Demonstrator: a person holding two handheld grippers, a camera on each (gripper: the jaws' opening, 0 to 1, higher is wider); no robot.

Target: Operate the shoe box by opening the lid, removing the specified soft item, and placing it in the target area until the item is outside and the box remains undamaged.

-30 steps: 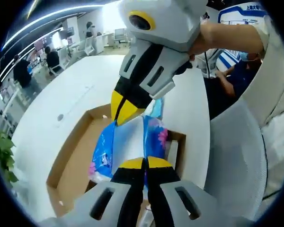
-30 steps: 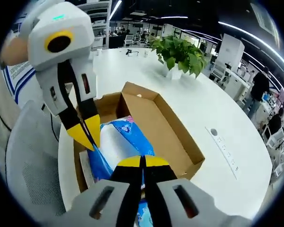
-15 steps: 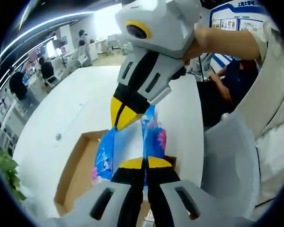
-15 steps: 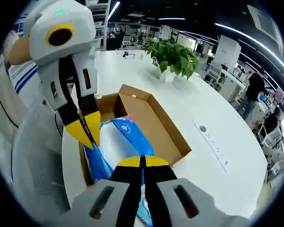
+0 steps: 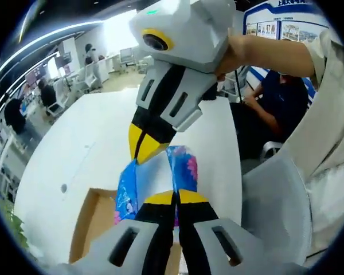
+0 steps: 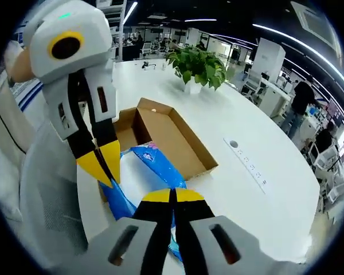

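Observation:
A soft blue-and-white pack (image 5: 182, 167) with pink print hangs in the air between both grippers. My left gripper (image 5: 175, 196) is shut on one end of it. My right gripper (image 5: 142, 150) reaches in from above, shut on the other end. In the right gripper view, my right gripper (image 6: 172, 195) pinches the pack (image 6: 142, 172), and the left gripper (image 6: 103, 166) grips its far corner. The open brown shoe box (image 6: 166, 134) lies below on the white table (image 6: 252, 195), its lid folded out flat. A corner of the box (image 5: 89, 226) sits under the pack.
A potted green plant (image 6: 196, 64) stands on the table beyond the box. A socket strip (image 6: 246, 163) is set into the tabletop. A pale chair back (image 5: 275, 200) is close by on the near side. A person (image 5: 281, 97) sits behind it.
Both grippers have risen with the pack held between them. The box now sits lower and smaller in both views, and the pack is clear of it.

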